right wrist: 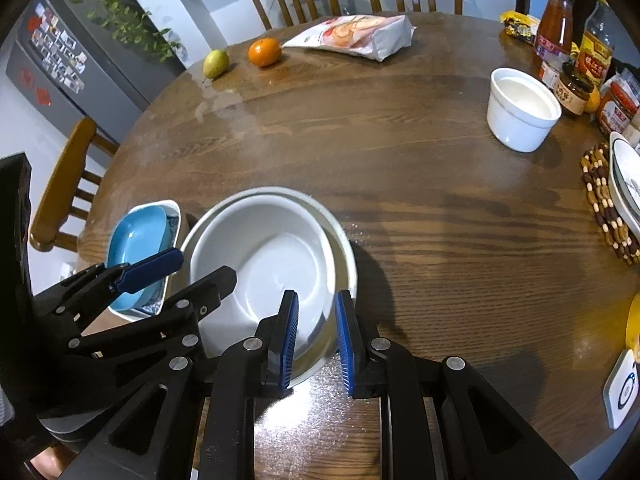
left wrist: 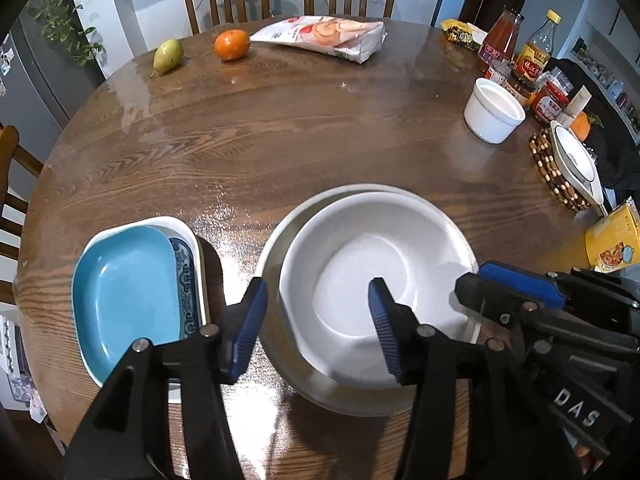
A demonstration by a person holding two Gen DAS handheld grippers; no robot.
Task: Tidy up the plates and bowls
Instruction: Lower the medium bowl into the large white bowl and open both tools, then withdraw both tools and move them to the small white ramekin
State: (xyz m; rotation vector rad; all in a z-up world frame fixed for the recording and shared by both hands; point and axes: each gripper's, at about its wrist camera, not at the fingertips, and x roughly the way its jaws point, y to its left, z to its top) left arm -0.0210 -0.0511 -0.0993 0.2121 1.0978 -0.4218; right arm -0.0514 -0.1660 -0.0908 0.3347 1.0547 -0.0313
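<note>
The white bowl [left wrist: 380, 280] is sitting nested in a larger bowl [right wrist: 344, 240], just right of the blue dish [left wrist: 128, 288]. The left gripper [left wrist: 318, 320] is standing open astride its rim, apparently letting go; the right gripper [right wrist: 318, 340] is pinching both rims. Next, seemingly, releasing and fetching the white cup [right wrist: 520, 116].

- White bowl [left wrist: 372, 276] nested off-centre in larger white bowl [left wrist: 276, 352], counter's 6 o'clock.
- Blue dish [left wrist: 124, 292] tilted inside patterned rectangular dish [left wrist: 192, 276], at their 9 o'clock.
</note>
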